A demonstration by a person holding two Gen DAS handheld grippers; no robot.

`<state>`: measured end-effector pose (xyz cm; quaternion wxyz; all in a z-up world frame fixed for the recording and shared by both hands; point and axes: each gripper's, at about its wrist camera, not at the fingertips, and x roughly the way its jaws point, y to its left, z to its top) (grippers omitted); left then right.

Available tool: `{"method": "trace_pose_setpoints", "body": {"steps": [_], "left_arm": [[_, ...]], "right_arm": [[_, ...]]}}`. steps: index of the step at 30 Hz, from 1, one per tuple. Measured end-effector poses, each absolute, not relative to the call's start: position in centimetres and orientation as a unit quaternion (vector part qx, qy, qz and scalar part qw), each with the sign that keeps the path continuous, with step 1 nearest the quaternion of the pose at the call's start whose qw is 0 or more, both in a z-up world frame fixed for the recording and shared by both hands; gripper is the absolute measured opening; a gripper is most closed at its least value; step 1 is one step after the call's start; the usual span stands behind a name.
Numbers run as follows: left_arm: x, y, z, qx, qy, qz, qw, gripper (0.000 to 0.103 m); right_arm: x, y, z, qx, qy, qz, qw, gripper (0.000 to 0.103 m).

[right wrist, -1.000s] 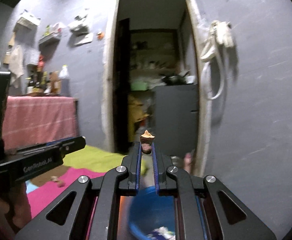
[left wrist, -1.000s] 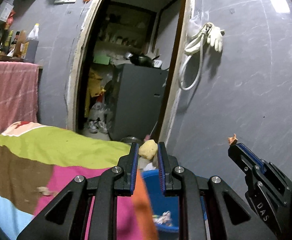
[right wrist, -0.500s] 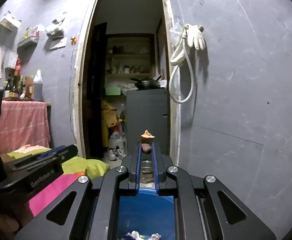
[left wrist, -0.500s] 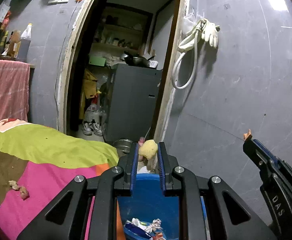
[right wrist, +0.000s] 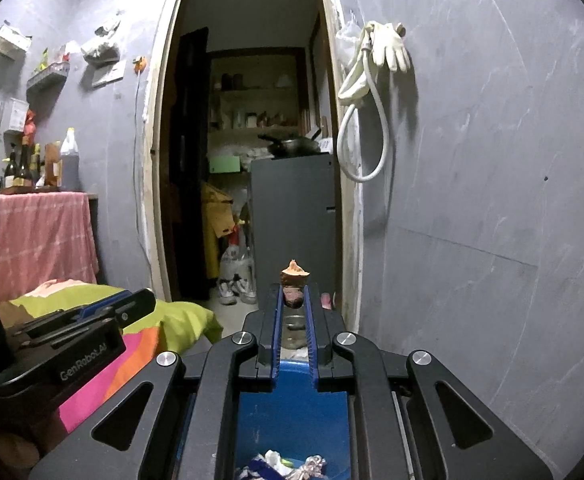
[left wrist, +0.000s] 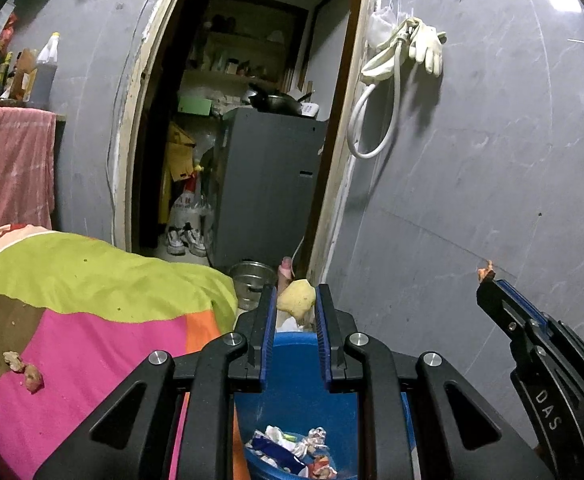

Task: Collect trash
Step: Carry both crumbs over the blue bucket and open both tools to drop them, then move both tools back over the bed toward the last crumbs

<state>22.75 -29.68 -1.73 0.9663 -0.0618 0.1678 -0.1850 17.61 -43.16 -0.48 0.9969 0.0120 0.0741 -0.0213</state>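
Both tools hung above the blue bin (left wrist: 292, 392). The left tool (left wrist: 295, 304) was clamped on a yellow lump (left wrist: 296, 300), the right tool (right wrist: 293, 296) on a small brown scrap (right wrist: 293, 276). Each piece sat near the bin's far rim, so letting go there risked dropping it behind. Two scraps (left wrist: 24, 368) lay on the bedspread (left wrist: 92, 320).

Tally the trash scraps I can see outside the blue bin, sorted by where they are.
Held in left hand-held gripper: 1 yellow lump
Held in right hand-held gripper: 1 brown scrap
Lying on the blanket: 2 brown scraps
Total: 4
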Motion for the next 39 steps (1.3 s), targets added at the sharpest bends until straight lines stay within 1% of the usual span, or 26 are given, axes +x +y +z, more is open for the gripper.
{"method": "trace_pose_setpoints", "body": {"steps": [8, 9, 10, 11, 12, 14, 17, 18, 19, 20, 21, 22, 23, 24, 25, 27, 28, 29, 30, 32, 33, 34, 35, 36, 39], "left_arm": [[23.2, -30.0, -2.3, -0.052, 0.189, -0.186, 0.963, 0.016], [23.4, -30.0, -2.4, -0.052, 0.193, -0.185, 0.962, 0.018], [23.5, -29.9, -2.5, -0.054, 0.197, -0.186, 0.961, 0.023], [23.6, -29.8, -2.5, -0.057, 0.201, -0.186, 0.960, 0.030], [23.6, -29.7, -2.6, -0.062, 0.203, -0.187, 0.959, 0.032], [23.6, -29.6, -2.6, -0.066, 0.203, -0.187, 0.959, 0.033], [23.6, -29.5, -2.5, -0.065, 0.207, -0.188, 0.958, 0.034], [23.7, -29.4, -2.5, -0.065, 0.209, -0.188, 0.957, 0.036], [23.6, -29.3, -2.4, -0.065, 0.211, -0.188, 0.957, 0.041], [23.6, -29.1, -2.3, -0.068, 0.212, -0.188, 0.957, 0.045], [23.6, -28.8, -2.2, -0.070, 0.212, -0.186, 0.957, 0.047], [23.5, -28.6, -2.1, -0.072, 0.213, -0.185, 0.957, 0.050], [23.5, -28.3, -1.9, -0.073, 0.214, -0.183, 0.957, 0.053], [23.5, -27.9, -1.8, -0.076, 0.216, -0.180, 0.957, 0.056], [23.6, -27.6, -1.6, -0.079, 0.217, -0.178, 0.957, 0.060], [23.5, -26.5, -1.3, -0.088, 0.219, -0.169, 0.957, 0.067], [23.5, -26.0, -1.1, -0.093, 0.220, -0.166, 0.957, 0.073], [23.4, -25.4, -1.0, -0.098, 0.221, -0.162, 0.957, 0.078], [23.3, -24.7, -0.8, -0.103, 0.221, -0.157, 0.957, 0.081], [23.1, -23.6, -0.5, -0.110, 0.220, -0.145, 0.958, 0.092], [22.9, -22.9, -0.3, -0.114, 0.217, -0.139, 0.960, 0.095], [22.7, -22.4, 0.0, -0.117, 0.214, -0.135, 0.960, 0.099], [22.4, -21.7, 0.2, -0.117, 0.209, -0.131, 0.962, 0.099], [22.1, -21.2, 0.5, -0.113, 0.204, -0.126, 0.964, 0.099], [21.1, -19.6, 1.1, -0.101, 0.196, -0.115, 0.969, 0.100]], "right_arm": [[17.9, -43.5, -0.9, 0.013, 0.087, -0.028, 0.996, 0.010], [18.0, -43.6, -0.9, 0.014, 0.089, -0.029, 0.995, 0.010], [18.1, -43.6, -0.9, 0.015, 0.092, -0.030, 0.995, 0.010], [18.1, -43.7, -1.0, 0.016, 0.093, -0.032, 0.995, 0.012], [18.1, -43.8, -1.0, 0.018, 0.094, -0.034, 0.995, 0.015], [18.1, -44.0, -0.9, 0.023, 0.091, -0.035, 0.995, 0.030], [17.9, -44.2, -0.8, 0.024, 0.087, -0.037, 0.995, 0.031], [17.8, -44.2, -0.7, 0.023, 0.085, -0.039, 0.995, 0.031], [17.7, -44.2, -0.7, 0.023, 0.083, -0.040, 0.995, 0.032], [17.6, -44.3, -0.6, 0.024, 0.080, -0.042, 0.996, 0.035], [17.5, -44.3, -0.5, 0.026, 0.077, -0.044, 0.996, 0.038], [17.4, -44.4, -0.5, 0.027, 0.074, -0.045, 0.996, 0.045], [17.2, -44.5, -0.4, 0.029, 0.070, -0.048, 0.996, 0.050], [17.1, -44.5, -0.3, 0.031, 0.066, -0.049, 0.996, 0.050], [17.1, -44.5, -0.2, 0.032, 0.065, -0.051, 0.996, 0.050], [16.8, -44.5, -0.1, 0.034, 0.059, -0.057, 0.996, 0.058], [16.6, -44.5, 0.0, 0.037, 0.053, -0.057, 0.996, 0.071], [16.4, -44.5, 0.1, 0.042, 0.046, -0.056, 0.996, 0.080], [16.2, -44.5, 0.2, 0.045, 0.040, -0.055, 0.997, 0.081], [16.0, -44.3, 0.4, 0.046, 0.034, -0.053, 0.997, 0.085], [15.8, -44.1, 0.5, 0.046, 0.030, -0.051, 0.997, 0.087], [15.6, -44.0, 0.5, 0.048, 0.024, -0.050, 0.997, 0.092], [15.5, -43.8, 0.6, 0.051, 0.018, -0.046, 0.997, 0.100], [15.3, -43.6, 0.7, 0.054, 0.011, -0.040, 0.998, 0.103], [14.9, -42.9, 1.2, 0.060, -0.003, -0.023, 0.998, 0.103]]}}
